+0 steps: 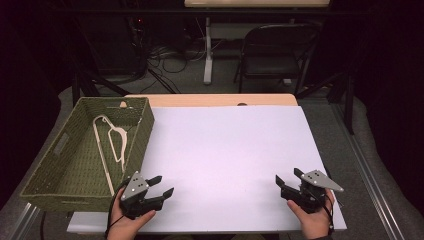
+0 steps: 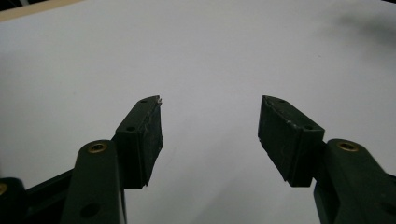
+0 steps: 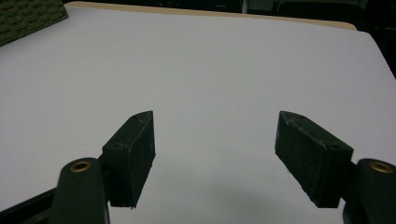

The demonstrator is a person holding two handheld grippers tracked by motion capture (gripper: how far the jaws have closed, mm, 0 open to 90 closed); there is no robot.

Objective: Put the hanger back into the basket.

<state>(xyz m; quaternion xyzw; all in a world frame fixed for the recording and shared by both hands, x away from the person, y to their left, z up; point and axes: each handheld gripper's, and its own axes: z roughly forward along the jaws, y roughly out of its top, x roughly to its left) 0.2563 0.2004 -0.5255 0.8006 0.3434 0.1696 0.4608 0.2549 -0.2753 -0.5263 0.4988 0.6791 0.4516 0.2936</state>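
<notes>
A white board (image 1: 225,160) covers the table. My left gripper (image 1: 163,184) rests near the front left of the board, held by a hand, jaws open with nothing between them. In the left gripper view the left gripper (image 2: 210,100) stands wide apart over bare white board. My right gripper (image 1: 287,177) sits near the front right, also in a hand, open and empty. In the right gripper view the right gripper (image 3: 215,114) has its jaws spread above the white surface. A pale clothes hanger (image 1: 114,145) lies inside the green woven basket (image 1: 57,175) at the left.
The green woven basket's corner (image 3: 28,18) appears at the far left in the right gripper view. Beyond the table stand a black folding chair (image 1: 275,50), a white table leg (image 1: 207,50) and cables on the floor. The table's wooden edge (image 1: 210,100) runs along the back.
</notes>
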